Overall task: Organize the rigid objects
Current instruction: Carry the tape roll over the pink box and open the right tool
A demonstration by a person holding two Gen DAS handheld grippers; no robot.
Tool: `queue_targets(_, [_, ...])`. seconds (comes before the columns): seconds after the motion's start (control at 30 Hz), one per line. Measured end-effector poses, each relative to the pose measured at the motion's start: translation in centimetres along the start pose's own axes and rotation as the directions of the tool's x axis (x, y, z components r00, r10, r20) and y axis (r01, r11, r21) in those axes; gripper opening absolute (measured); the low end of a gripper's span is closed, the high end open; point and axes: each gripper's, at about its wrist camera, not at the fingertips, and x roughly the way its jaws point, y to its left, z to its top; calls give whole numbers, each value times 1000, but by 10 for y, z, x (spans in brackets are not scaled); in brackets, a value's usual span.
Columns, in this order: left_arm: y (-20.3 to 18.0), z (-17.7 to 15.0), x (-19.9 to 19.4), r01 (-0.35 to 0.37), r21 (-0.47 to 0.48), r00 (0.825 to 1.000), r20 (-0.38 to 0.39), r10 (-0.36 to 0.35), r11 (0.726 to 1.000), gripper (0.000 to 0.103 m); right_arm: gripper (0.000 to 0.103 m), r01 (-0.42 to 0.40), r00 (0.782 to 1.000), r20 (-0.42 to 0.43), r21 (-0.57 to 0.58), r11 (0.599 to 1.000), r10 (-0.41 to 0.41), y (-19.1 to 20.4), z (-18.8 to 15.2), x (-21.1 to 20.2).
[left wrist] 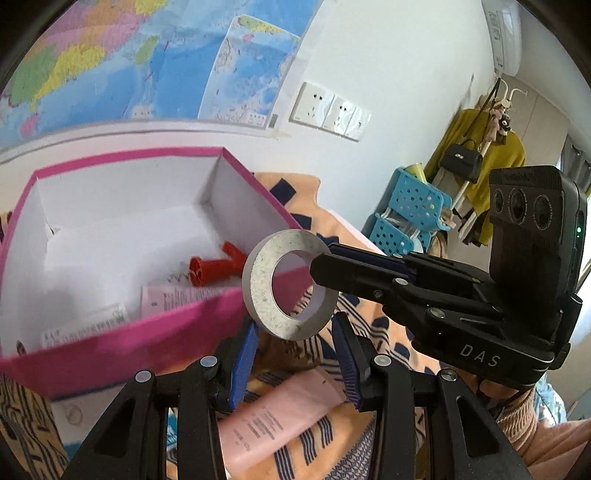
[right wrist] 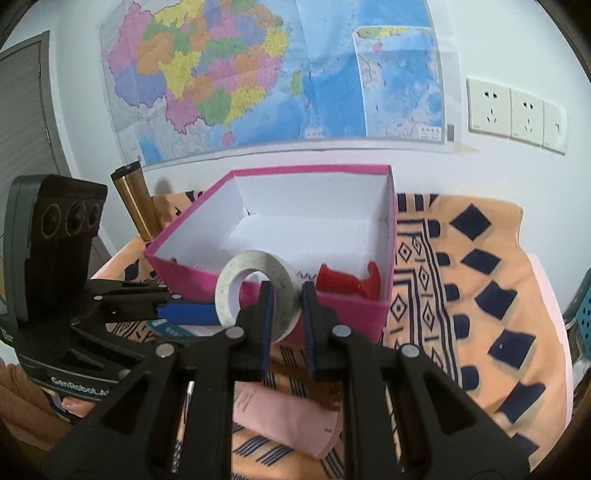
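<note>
while the right gripper (right wrist: 287, 314) pinches the grey ring (left wrist: 290, 283) by its rim, holding it in the air just over the near wall of the pink box (left wrist: 122, 332), the left gripper (left wrist: 295, 363) hangs below it with jaws spread and nothing between them. the step looks like dropping the ring in beside the red piece (right wrist: 347, 282): carry it past the wall, lower, then let go.

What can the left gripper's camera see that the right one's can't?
Only the left wrist view shows the blue baskets, yellow coat and air conditioner. Only the right wrist view shows the gold bottle and grey door. Both show the grey ring held by the right gripper, the pink box and the red piece.
</note>
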Motion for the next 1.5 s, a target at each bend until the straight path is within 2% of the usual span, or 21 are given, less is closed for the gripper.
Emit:
queue_targets(0.27, [6, 19, 0, -19, -7, 1000, 23, 19, 1000, 41, 17, -5, 1000, 9, 2, 1000, 5, -6, 19, 10])
queue_targets(0.63, [17, 35, 10, -34, -31, 999, 16, 34, 999, 41, 17, -6, 1000, -2, 33, 999, 6, -18, 34, 26])
queue_targets(1.1, [32, 42, 34, -72, -76, 997, -31, 70, 994, 41, 17, 11, 998, -57, 82, 997, -7, -34, 40, 56])
queue_targets(1.5, [57, 42, 55, -83, -152, 993, -98, 69, 985, 41, 18, 66, 987, -152, 105, 992, -50, -45, 36, 85])
